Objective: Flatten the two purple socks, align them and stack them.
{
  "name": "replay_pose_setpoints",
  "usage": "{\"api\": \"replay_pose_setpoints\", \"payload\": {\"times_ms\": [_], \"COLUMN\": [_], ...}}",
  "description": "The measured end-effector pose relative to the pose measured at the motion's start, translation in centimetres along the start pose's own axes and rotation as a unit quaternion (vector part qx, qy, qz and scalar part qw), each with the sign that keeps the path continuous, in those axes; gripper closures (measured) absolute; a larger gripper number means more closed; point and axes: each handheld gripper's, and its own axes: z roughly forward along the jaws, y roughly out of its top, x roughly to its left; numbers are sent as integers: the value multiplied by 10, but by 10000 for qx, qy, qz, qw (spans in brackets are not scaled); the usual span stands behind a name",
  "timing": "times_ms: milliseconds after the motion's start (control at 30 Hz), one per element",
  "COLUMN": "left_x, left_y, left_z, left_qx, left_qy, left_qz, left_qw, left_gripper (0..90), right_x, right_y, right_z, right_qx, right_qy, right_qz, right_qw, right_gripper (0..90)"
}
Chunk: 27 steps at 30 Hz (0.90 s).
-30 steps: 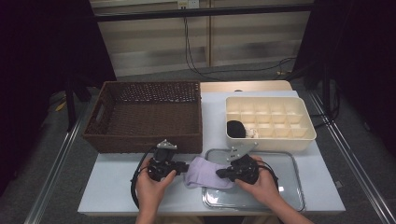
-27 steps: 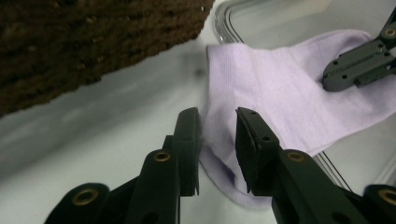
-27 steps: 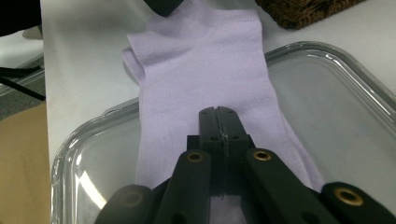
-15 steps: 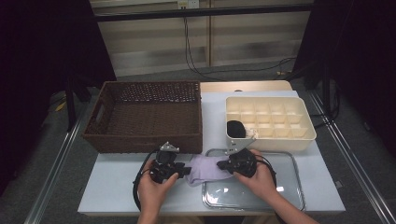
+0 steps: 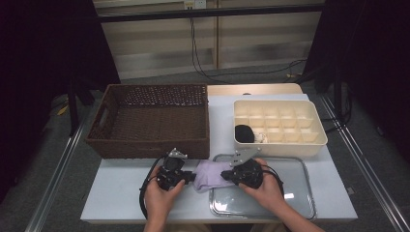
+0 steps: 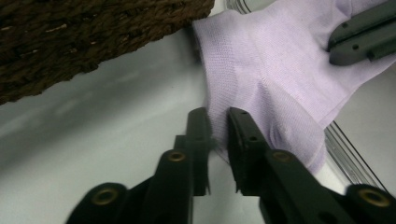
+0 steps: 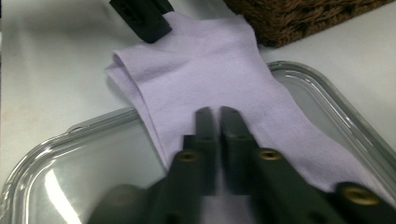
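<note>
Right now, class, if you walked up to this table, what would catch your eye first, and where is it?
First, the pale lilac fabric sock at the table's near edge, draped over the rim of the clear glass tray, with the left gripper and right gripper each pinching it. Behind stand a dark brown woven wicker basket on the left and a cream plastic divided box on the right.

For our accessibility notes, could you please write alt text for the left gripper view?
The left gripper pinches the edge of a lilac sock on a white table. A wicker basket sits upper left.
</note>
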Motion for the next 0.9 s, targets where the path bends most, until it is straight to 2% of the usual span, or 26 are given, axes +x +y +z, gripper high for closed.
{"api": "replay_pose_setpoints", "payload": {"times_ms": [67,233,267,433,567,633,667,733,767,800,833,900], "left_x": [-1,-2,-1,0,1,1,0,1,1,3,3,2], "left_y": [1,4,4,4,5,4,3,3,3,2,1,0], "left_z": [-1,-9,-12,-15,-16,-14,-12,-10,-10,-10,-10,-9], "left_qx": [34,-94,-156,-164,-127,-89,-124,-212,-212,-279,-320,-290], "left_qy": [5,-44,-67,-160,-270,-280,-261,-59,-59,-182,-179,-163], "left_qz": [19,9,-19,-61,-65,-55,-61,-32,-32,-96,-65,-87], "left_qw": [10000,9999,9999,9997,9995,9996,9996,9998,9998,9994,9993,9994], "left_gripper": [832,831,830,829,829,824,810,653,624,615,594,607], "right_x": [1,-1,-1,2,4,4,4,4,5,4,3,1], "right_y": [2,3,4,7,4,1,-1,-5,-7,-8,-8,-5], "right_z": [-1,-5,-10,-18,-21,-18,-16,-10,-9,-9,-9,-12], "right_qx": [28,-128,-191,-267,-271,-184,-114,3,-10,-63,-115,-203], "right_qy": [-34,70,108,292,412,455,480,477,456,428,396,271], "right_qz": [-55,102,119,95,144,157,164,157,197,196,222,209], "right_qw": [10000,9998,9997,9992,9987,9987,9986,9987,9988,9989,9989,9992], "right_gripper": [900,900,900,900,900,900,900,900,896,858,815,822]}}
